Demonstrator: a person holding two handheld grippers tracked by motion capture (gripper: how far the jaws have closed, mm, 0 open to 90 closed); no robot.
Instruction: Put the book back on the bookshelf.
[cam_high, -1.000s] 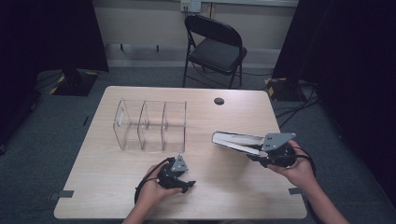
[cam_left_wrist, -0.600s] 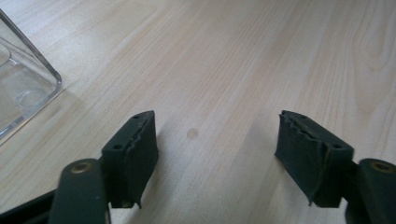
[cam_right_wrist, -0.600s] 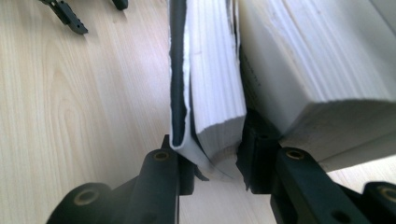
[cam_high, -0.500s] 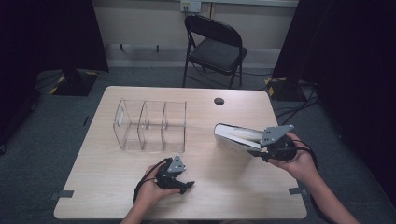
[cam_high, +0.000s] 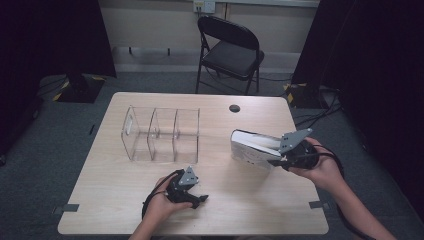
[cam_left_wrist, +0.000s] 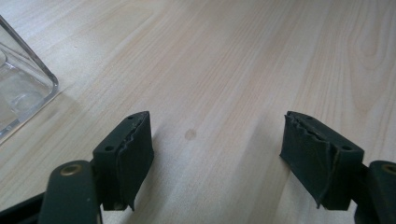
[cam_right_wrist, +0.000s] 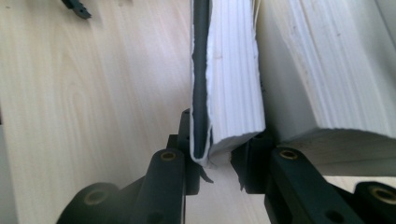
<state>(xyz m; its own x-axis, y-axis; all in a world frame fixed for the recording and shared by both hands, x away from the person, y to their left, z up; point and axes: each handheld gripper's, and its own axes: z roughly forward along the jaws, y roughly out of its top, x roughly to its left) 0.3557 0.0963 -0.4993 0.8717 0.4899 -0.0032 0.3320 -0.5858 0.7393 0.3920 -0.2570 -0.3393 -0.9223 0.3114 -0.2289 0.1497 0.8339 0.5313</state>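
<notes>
The right gripper (cam_high: 272, 161) is at the right side of the desk (cam_high: 240, 210), held in the person's right hand (cam_high: 320, 167). Its fingers (cam_right_wrist: 252, 158) are clamped on a book (cam_high: 252, 147); they have just been closing to that grip. In the right gripper view the hold takes in the dark cover and a wad of white pages at the book's near edge, while the remaining block of pages splays away to one side, so the book hangs partly open. In the high view the book is raised and tilted, its far end toward the middle of the desk; whether that end touches the desk cannot be determined.

The left gripper (cam_high: 197, 200) is near the front edge of the desk, in the person's left hand (cam_high: 160, 207). Its fingers (cam_left_wrist: 126, 158) stand apart with nothing between them, bare wood showing in the gap; they have just been opening further.

A clear plastic rack (cam_high: 160, 132) with three compartments stands on the left half of the desk, well apart from the book. One corner of it appears at the left edge of the left gripper view (cam_left_wrist: 23, 88).

A small dark round mark (cam_high: 234, 108) sits near the far edge of the desk. A black folding chair (cam_high: 230, 52) stands on the floor beyond it.
</notes>
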